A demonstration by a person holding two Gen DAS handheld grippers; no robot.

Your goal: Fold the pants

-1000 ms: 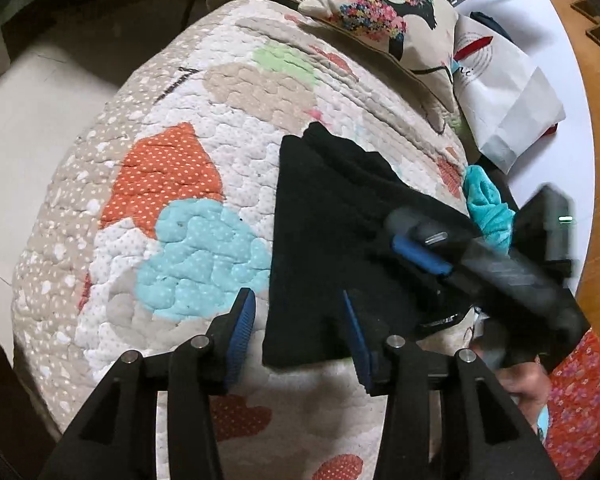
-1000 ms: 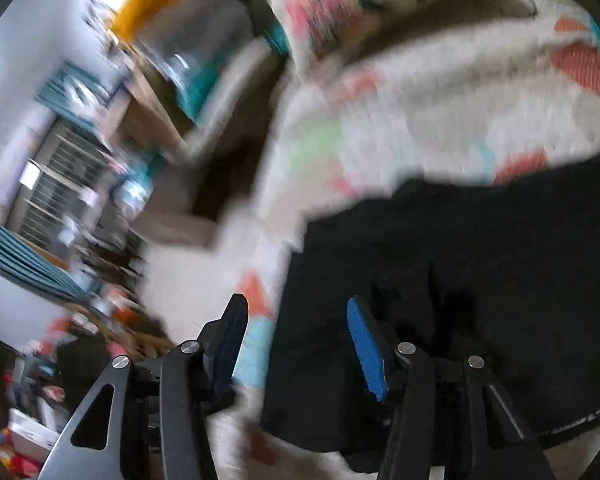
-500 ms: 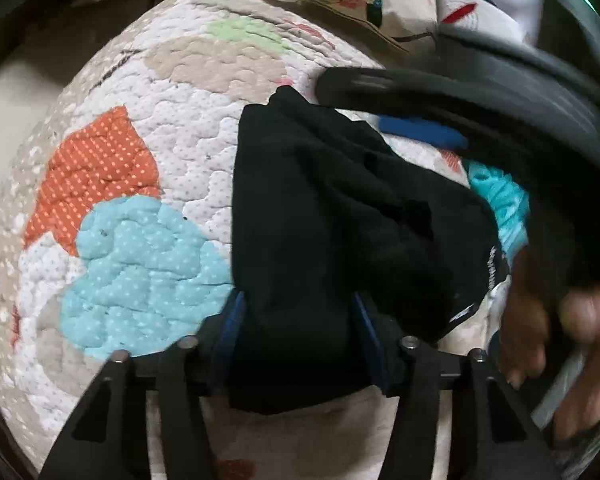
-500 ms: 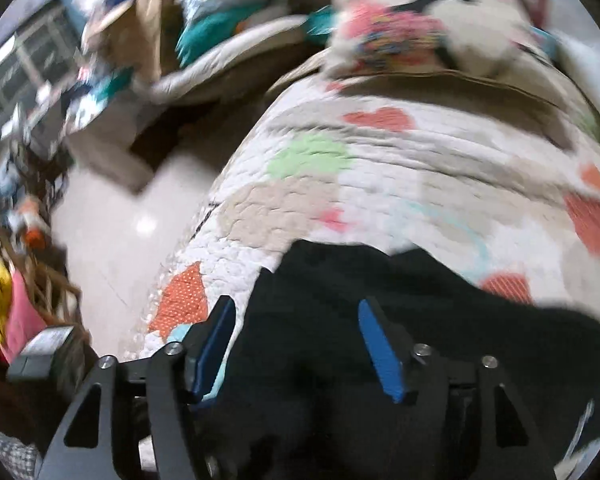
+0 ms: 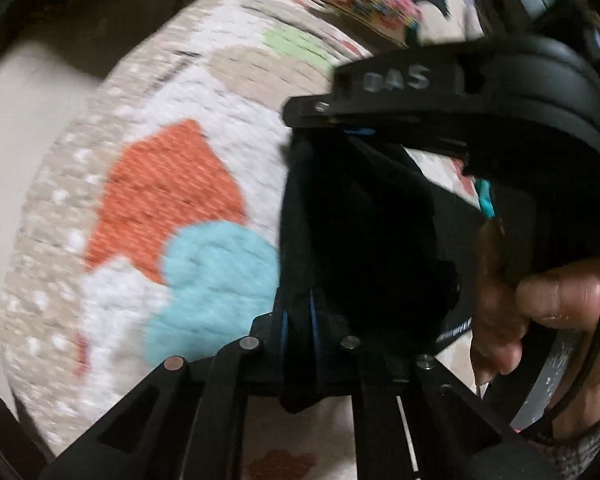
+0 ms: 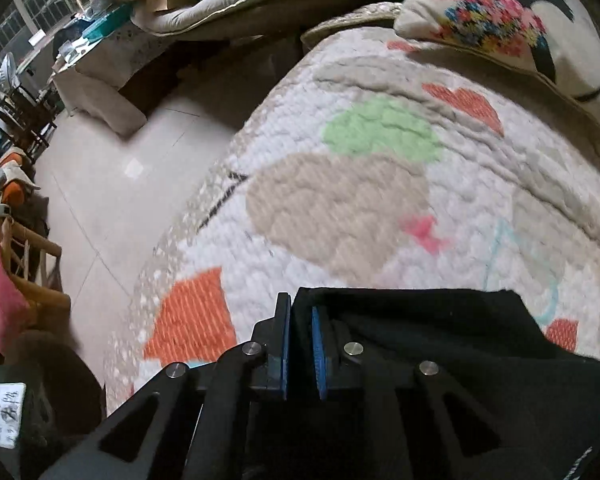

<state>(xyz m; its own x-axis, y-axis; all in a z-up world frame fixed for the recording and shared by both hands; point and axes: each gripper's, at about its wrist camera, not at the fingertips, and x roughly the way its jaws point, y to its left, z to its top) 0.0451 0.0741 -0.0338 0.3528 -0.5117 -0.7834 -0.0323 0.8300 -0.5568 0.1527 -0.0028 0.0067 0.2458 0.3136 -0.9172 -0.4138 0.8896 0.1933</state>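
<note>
Matt black cloth pants (image 6: 440, 344) lie on a rough quilted cotton bedspread (image 6: 340, 208) beside glossy floor tiles (image 6: 112, 168).

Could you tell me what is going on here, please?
A person is folding black pants on a quilt patterned with coloured patches, a two-finger gripper in each hand. The left gripper is shut on the near edge of the dark cloth. The right gripper is shut on a far corner of the same pants. The person's hand shows in the left view. A patterned cushion lies beyond.
</note>
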